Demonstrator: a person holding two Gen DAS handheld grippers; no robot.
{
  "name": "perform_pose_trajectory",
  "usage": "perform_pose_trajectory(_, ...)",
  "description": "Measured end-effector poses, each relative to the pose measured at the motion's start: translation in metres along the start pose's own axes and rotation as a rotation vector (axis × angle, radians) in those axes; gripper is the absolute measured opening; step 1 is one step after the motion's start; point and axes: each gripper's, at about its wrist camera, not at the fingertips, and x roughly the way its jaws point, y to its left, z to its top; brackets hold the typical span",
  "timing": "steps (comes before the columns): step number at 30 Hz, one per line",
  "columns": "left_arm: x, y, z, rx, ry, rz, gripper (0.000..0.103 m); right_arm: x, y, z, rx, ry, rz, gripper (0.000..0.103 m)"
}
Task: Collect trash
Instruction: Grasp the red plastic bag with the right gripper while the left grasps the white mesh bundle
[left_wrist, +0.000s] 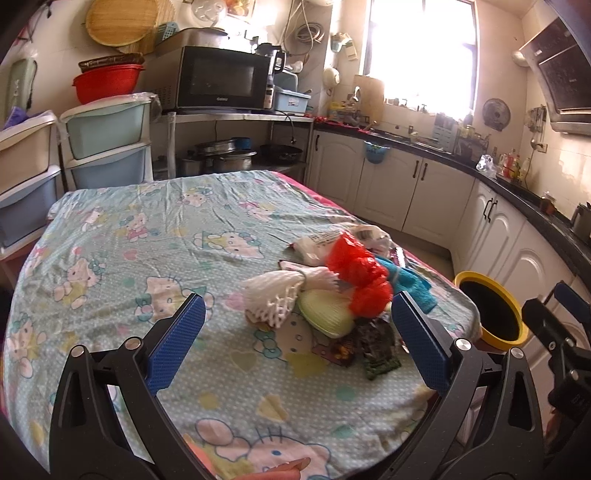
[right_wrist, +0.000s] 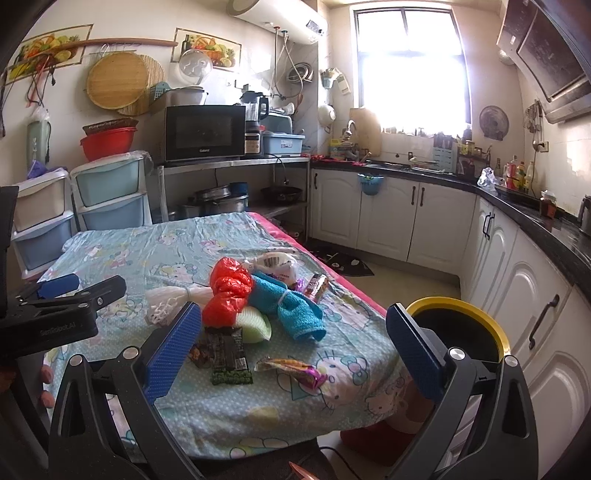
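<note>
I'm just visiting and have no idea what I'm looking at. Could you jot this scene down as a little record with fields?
Place: a home kitchen
Work surface: table under a cartoon-print cloth
Trash pile: red plastic bag, white foam net, blue towel, dark snack wrapper, colourful candy wrapper
Bin: yellow-rimmed bin on the floor off the table's right corner
Left gripper: open, holding nothing, aimed at the pile
Right gripper: open, holding nothing
Progress: the trash seen is on the table
</note>
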Motion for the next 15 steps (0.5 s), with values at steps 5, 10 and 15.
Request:
perform_pose_trajectory(5, 0.013, 0.016, 0.009, -0.012, 0.016, 0.008, 0.093, 0.02, 0.001, 0.011, -0.006, 0.033, 0.028, 0.097)
perform_pose_trajectory(10, 0.032, 0.034, 0.02, 0.006, 0.045, 0.026, 0.093, 0.045, 0.005, 0.026, -0.023, 0.074, 0.087, 0.097)
perform_pose_trajectory(15, 0.063, 0.047, 0.024, 0.039, 0.127, 0.025, 0.093, 0.08, 0.017, 0.041, -0.046, 0.126, 0.154, 0.097)
